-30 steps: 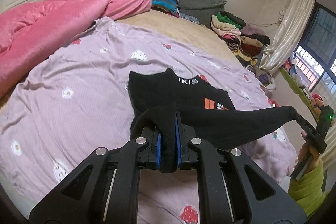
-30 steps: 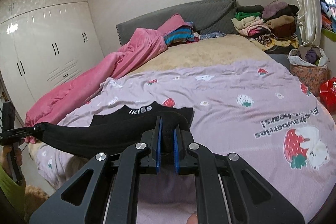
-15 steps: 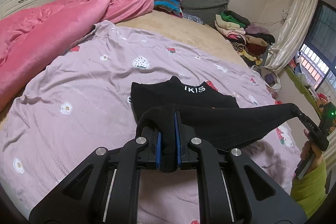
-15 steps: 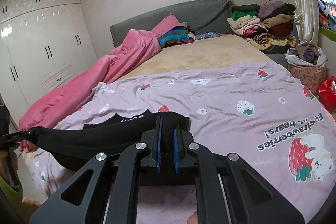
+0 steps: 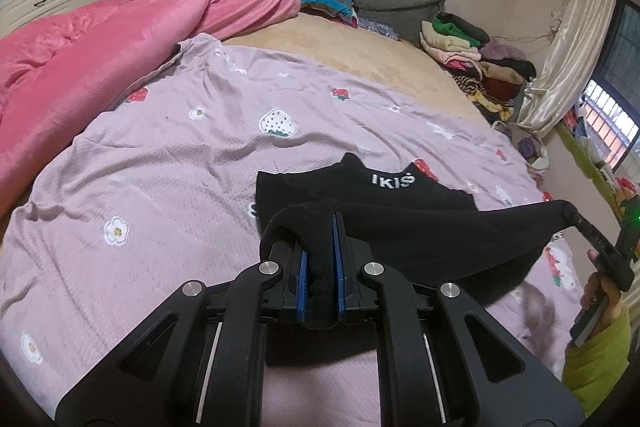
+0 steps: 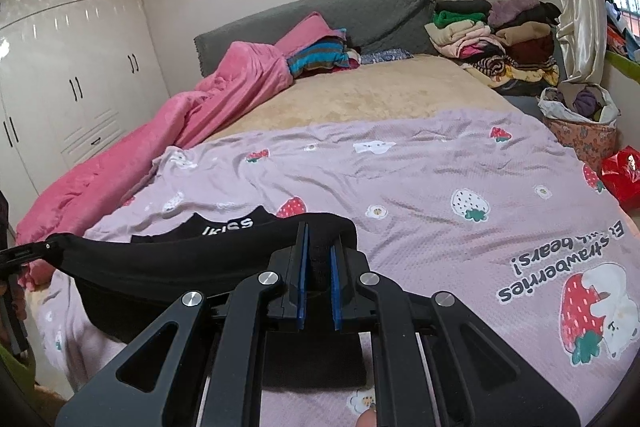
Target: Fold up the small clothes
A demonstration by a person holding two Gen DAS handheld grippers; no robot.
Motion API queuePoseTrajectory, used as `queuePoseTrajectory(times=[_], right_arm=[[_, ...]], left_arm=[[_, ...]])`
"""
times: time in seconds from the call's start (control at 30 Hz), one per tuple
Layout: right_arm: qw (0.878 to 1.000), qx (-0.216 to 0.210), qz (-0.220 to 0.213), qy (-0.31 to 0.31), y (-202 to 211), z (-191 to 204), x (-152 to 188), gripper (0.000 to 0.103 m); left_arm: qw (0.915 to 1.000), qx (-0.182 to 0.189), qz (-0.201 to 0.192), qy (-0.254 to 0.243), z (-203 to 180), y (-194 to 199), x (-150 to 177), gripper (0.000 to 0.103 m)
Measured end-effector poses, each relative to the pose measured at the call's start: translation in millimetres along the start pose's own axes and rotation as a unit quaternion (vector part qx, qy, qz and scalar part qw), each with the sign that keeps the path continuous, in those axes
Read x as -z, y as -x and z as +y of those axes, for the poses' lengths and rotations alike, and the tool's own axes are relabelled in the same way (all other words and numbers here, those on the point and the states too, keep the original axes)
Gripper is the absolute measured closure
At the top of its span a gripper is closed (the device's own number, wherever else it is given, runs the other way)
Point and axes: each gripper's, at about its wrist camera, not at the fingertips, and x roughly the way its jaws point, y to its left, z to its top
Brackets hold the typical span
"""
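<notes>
A small black garment with white "IKISS" lettering lies on the lilac strawberry-print sheet. Its near edge is lifted and stretched taut between both grippers, doubled over the flat part. My left gripper is shut on one corner, with black fabric pinched between its blue pads. My right gripper is shut on the other corner of the garment. In the left wrist view the right gripper shows at the far right, held by a hand in a green sleeve. The left gripper shows at the left edge of the right wrist view.
A pink blanket is heaped along the bed's left side. Piles of folded clothes sit by the grey headboard. A basket of clothes and a red bag stand beside the bed. White wardrobes line the left wall.
Both grippers have carried the lifted edge forward over the bed. The raised fold now covers the orange print and more of the flat part, close to the lettering.
</notes>
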Motion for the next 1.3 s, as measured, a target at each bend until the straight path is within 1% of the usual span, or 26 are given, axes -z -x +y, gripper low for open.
queuePoseTrajectory(times=[0.13,0.27,0.47,0.6,0.67,0.7,0.73,0.77,0.8,0.83,0.93,1.03,1.1,1.13,1.17,1.2,1.23,1.3], right_arm=[[1.000,0.006,0.013,0.000,-21.3,-0.9,-0.4,0.095],[0.999,0.016,0.027,0.008,-43.5,0.3,0.6,0.095],[0.998,0.035,0.044,0.012,-71.9,0.0,5.4,0.094],[0.997,0.048,0.055,0.017,-87.3,1.8,11.3,0.094],[0.996,0.056,0.060,0.023,-90.8,5.0,13.9,0.088],[0.996,0.062,0.058,0.027,-90.6,6.7,15.3,0.082],[0.996,0.062,0.056,0.032,-90.0,9.2,16.5,0.077],[0.996,0.063,0.054,0.037,-89.2,11.4,17.8,0.070],[0.996,0.066,0.053,0.040,-88.3,12.8,18.4,0.067],[0.995,0.067,0.050,0.045,-86.5,15.1,19.7,0.064],[0.995,0.062,0.047,0.059,-81.2,23.7,24.9,0.064],[0.995,0.050,0.051,0.073,-78.1,33.0,31.3,0.064],[0.994,0.042,0.056,0.078,-77.2,38.0,34.2,0.064],[0.994,0.036,0.060,0.082,-76.4,40.5,36.3,0.065],[0.994,0.029,0.065,0.086,-76.1,43.6,38.7,0.068],[0.993,0.025,0.069,0.091,-75.9,46.9,40.8,0.080],[0.992,0.018,0.076,0.098,-76.0,51.4,44.1,0.087],[0.990,0.012,0.085,0.112,-77.2,58.2,49.1,0.089]], left_arm=[[0.9999,-0.006,0.010,0.006,6.7,-19.2,-1.6,0.099],[0.9994,-0.007,0.023,0.023,19.5,-40.2,-1.3,0.099],[0.9989,-0.023,0.036,0.018,23.7,-66.4,0.3,0.099],[0.9987,-0.025,0.040,0.021,27.2,-75.9,3.9,0.097],[0.9987,-0.027,0.039,0.017,27.5,-76.8,6.3,0.091],[0.9987,-0.031,0.038,0.014,27.4,-76.5,6.6,0.089],[0.9988,-0.032,0.035,0.012,27.9,-75.0,7.0,0.083],[0.9988,-0.035,0.032,0.011,27.8,-72.4,6.8,0.072],[0.9988,-0.043,0.023,0.005,26.8,-67.6,5.9,0.067],[0.9987,-0.049,0.016,-0.001,25.4,-63.4,4.9,0.064],[0.9987,-0.048,0.003,-0.014,19.9,-51.2,2.9,0.063],[0.9986,-0.041,0.003,-0.034,10.1,-44.0,7.0,0.063],[0.9989,-0.024,0.010,-0.038,4.6,-41.9,11.1,0.064],[0.9989,-0.018,0.014,-0.040,1.5,-42.2,13.9,0.069],[0.9987,-0.013,0.020,-0.044,-1.9,-42.7,17.3,0.081],[0.9980,-0.011,0.032,-0.055,-6.9,-44.7,23.0,0.087],[0.9969,-0.009,0.043,-0.065,-11.1,-47.3,28.4,0.095],[0.9939,-0.012,0.068,-0.087,-18.5,-55.8,39.8,0.096]])
